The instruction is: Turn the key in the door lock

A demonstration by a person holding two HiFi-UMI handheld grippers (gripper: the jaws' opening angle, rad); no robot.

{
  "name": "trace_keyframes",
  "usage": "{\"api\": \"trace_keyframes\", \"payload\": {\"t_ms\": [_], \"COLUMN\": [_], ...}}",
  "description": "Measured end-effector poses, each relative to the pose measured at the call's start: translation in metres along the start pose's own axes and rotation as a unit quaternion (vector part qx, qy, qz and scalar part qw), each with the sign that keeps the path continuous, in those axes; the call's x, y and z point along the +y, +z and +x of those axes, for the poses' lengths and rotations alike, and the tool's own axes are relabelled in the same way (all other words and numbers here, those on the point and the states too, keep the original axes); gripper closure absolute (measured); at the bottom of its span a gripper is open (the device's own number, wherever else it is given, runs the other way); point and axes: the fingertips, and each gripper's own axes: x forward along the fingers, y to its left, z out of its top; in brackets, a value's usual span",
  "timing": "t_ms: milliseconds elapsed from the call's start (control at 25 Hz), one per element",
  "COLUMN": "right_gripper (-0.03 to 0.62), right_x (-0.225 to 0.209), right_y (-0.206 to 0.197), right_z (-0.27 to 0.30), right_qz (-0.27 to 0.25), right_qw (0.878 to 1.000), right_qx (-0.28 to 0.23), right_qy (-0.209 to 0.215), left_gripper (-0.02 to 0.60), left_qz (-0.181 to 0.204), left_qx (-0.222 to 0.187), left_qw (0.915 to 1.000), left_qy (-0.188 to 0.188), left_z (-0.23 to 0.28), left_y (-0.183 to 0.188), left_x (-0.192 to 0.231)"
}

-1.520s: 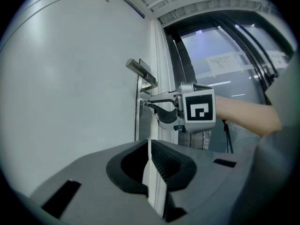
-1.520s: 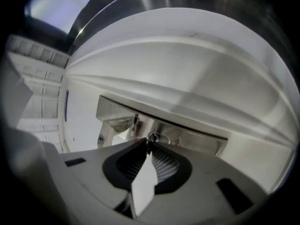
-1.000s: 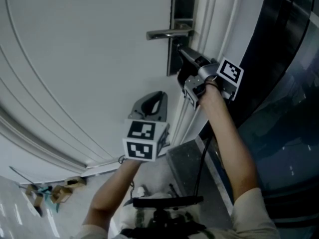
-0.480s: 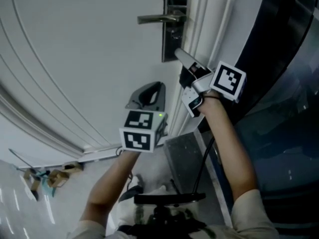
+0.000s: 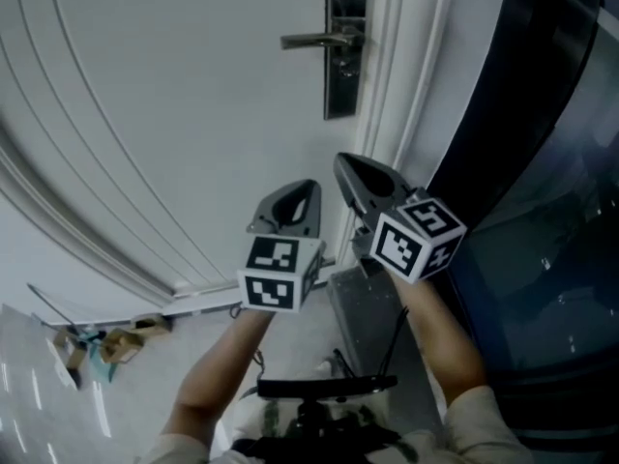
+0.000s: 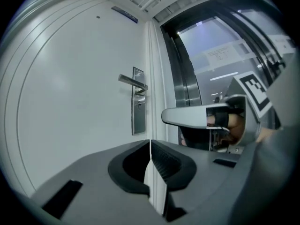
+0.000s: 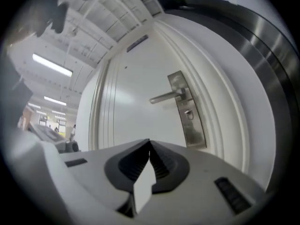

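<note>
White door (image 5: pixel 193 114) fills most of the head view, with a brushed-metal lock plate (image 5: pixel 344 56) near its right edge and a lever handle (image 5: pixel 314 40) sticking out to the left from the plate. Just below the lever, on the plate, sits a small dark fitting that seems to be the key (image 7: pixel 188 113) in its lock; it is too small to be sure.

Both grippers hang lower in the head view, well apart from the plate and touching nothing. The left gripper (image 6: pixel 150 144) points level at the door, its fingers pressed together with nothing between them. The right gripper (image 7: pixel 149 146) is just beside it, nearer the door frame, and its fingers have just closed and now meet edge to edge, also empty. Each carries its marker cube: the left cube (image 5: pixel 279 274) and the right cube (image 5: pixel 416 237). Dark glazing (image 5: pixel 542 162) runs down the right side.
</note>
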Motion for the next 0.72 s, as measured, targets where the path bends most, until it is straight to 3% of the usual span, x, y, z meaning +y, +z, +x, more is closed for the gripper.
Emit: {"api": "trace_keyframes", "payload": {"t_ms": [240, 520, 720], "right_gripper": [0.585, 0.585, 0.585], "right_x": [0.047, 0.1, 0.125], "right_y": [-0.029, -0.053, -0.069], "right_z": [-0.016, -0.026, -0.039], "right_qz": [-0.085, -0.123, -0.116], "right_qw": [0.996, 0.99, 0.99], "right_qx": [-0.003, 0.005, 0.021], "right_qy": [-0.04, -0.067, -0.079], "left_gripper": [0.565, 0.565, 0.565], "left_qz": [0.009, 0.014, 0.004], "left_qx": [0.009, 0.006, 0.006], "left_qw": [0.9999, 0.9999, 1.0], "left_qy": [-0.002, 0.001, -0.005], "left_z": [-0.036, -0.087, -0.119], "left_y": [-0.019, -0.03, -0.042], "left_x": [0.006, 0.017, 0.012]}}
